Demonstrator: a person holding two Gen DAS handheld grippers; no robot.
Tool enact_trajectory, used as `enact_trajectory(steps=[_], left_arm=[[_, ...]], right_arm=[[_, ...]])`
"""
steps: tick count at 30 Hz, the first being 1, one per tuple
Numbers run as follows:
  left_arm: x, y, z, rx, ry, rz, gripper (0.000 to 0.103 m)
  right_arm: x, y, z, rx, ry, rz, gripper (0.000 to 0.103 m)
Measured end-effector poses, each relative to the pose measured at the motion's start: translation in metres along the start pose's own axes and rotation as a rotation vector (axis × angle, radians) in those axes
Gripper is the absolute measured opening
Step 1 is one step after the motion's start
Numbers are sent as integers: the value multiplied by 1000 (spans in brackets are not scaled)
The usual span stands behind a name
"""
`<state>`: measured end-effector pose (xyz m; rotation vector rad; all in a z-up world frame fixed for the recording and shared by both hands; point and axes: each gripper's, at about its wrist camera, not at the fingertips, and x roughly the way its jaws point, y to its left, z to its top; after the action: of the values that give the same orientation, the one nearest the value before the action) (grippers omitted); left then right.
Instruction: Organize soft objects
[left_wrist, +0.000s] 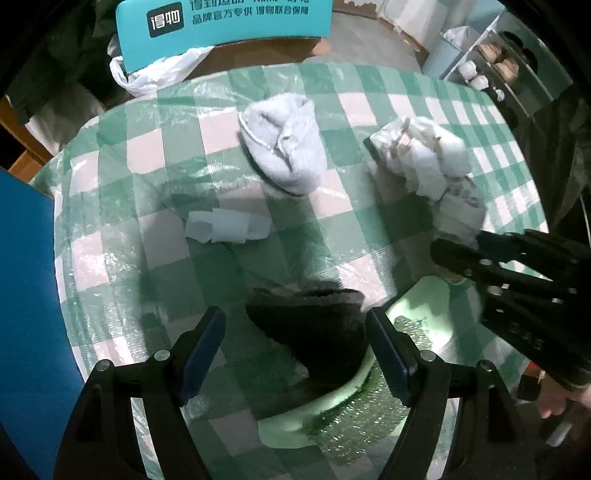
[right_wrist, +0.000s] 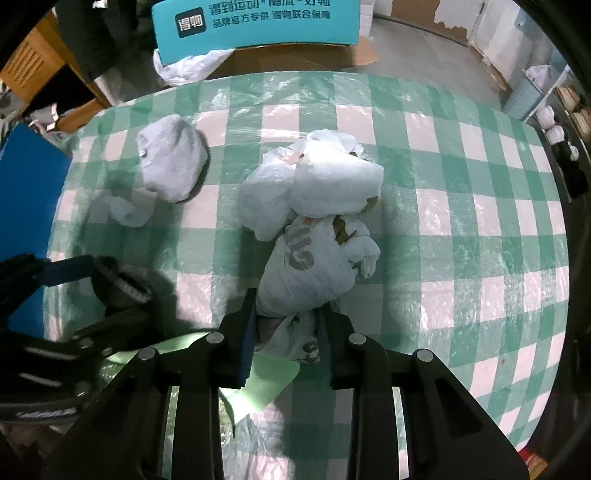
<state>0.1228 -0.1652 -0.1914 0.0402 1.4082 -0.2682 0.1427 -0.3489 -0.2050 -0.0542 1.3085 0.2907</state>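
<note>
White cloth, the printed garment (right_wrist: 306, 266), is pinched at its near end by your right hand-held gripper (right_wrist: 286, 341), fingers narrowed on the fabric; the bundle trails away across the checked bench (right_wrist: 461, 206), likely so it drags clear. Your left hand-held gripper (left_wrist: 295, 350) stands wide, straddling the dark fleece item (left_wrist: 314, 332) without closing. Grey sock (left_wrist: 284, 147) and crumpled paper (left_wrist: 225, 225) lie apart, untouched. A green sheet (right_wrist: 266, 380) lies beneath both tools, probably the sorting spot.
</note>
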Motion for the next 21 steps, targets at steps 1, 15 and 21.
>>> enact_trajectory(steps=[1, 15, 21], left_arm=[[2, 0, 0, 2, -1, -1, 79], [-6, -1, -1, 37, -41, 9, 45], [-14, 11, -3, -1, -50, -27, 45]], right_arm=[[-1, 1, -3, 0, -1, 3, 27], [-16, 6, -4, -21, -26, 39, 27], [-23, 15, -2, -39, -40, 46, 27]])
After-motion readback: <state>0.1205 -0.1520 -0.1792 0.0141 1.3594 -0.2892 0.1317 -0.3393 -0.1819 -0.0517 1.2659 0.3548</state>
